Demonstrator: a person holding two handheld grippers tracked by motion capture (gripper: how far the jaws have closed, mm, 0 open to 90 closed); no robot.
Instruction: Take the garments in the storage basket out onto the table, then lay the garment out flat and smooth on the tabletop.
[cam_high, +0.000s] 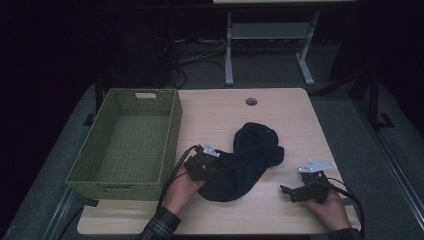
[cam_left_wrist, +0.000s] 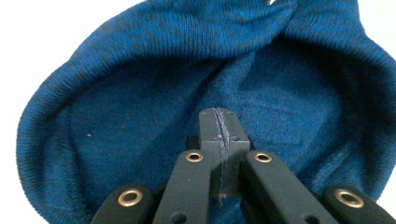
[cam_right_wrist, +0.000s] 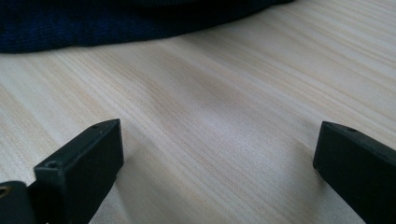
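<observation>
So, from the left: the green woven plastic basket (cam_high: 125, 145) holds nothing yet, and my left gripper (cam_high: 202, 162) is clenched on a fold of the dark blue knitted garment (cam_high: 247, 160) lying mid-table. My right gripper (cam_high: 300, 190) rests released on the bare wood nearby, so lifting and dropping it in remains.

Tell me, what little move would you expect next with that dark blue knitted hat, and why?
Probably a lift of the left gripper toward the green woven basket. Its jaws are shut on a fold of the dark blue knitted hat, which lies on the pale wooden table right beside the basket. The right gripper rests open on bare wood, apart from the hat.
</observation>
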